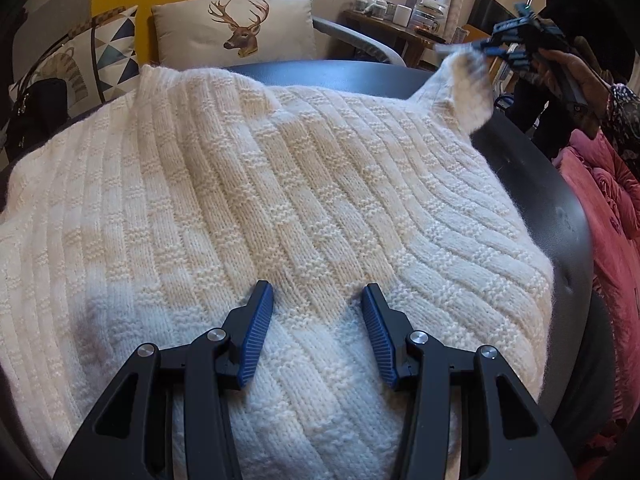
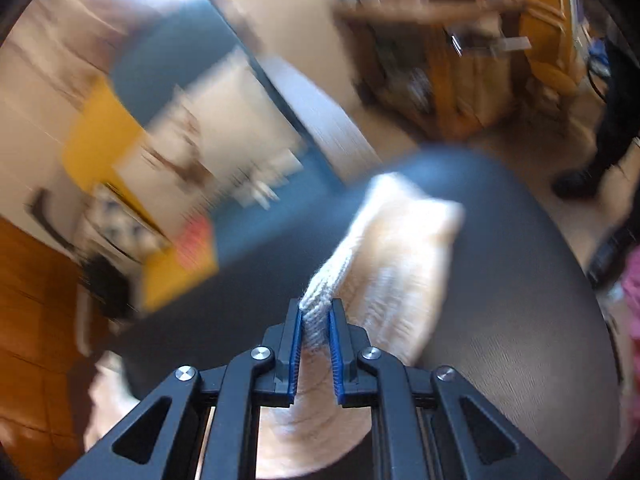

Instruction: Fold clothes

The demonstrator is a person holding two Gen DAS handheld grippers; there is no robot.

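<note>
Sweater [image 1: 260, 200]: a cream knit lying spread over most of the round dark table [image 1: 560, 200], its body largely flat, with mild ripples toward the table's right rim.
Sleeve or corner [image 1: 468, 80]: the part of the sweater at the table's far right rim is lifted clear of the table; whether it is a sleeve or a hem corner I cannot tell.
Right gripper [image 2: 316, 312]: pads pressed together on that raised knit edge, a thick fold of the sweater pinched between them; seen from the left wrist view it hangs above the table's far right rim.
Left gripper [image 1: 316, 296]: fingers standing apart with nothing clamped, low over the sweater near the table's front rim; whether the tips touch the knit I cannot tell.
Done so far: the sweater looks laid out and one edge is taken up; no finished fold shows on the body.
Left to do: by my judgement nearly everything, namely carrying the raised part across the body toward the table's middle, the matching fold on the other side, then halving the length.
Stage: early, at the start of the first fold.
Blur: the right wrist view is smeared, so the surroundings beyond the table are unclear.
</note>
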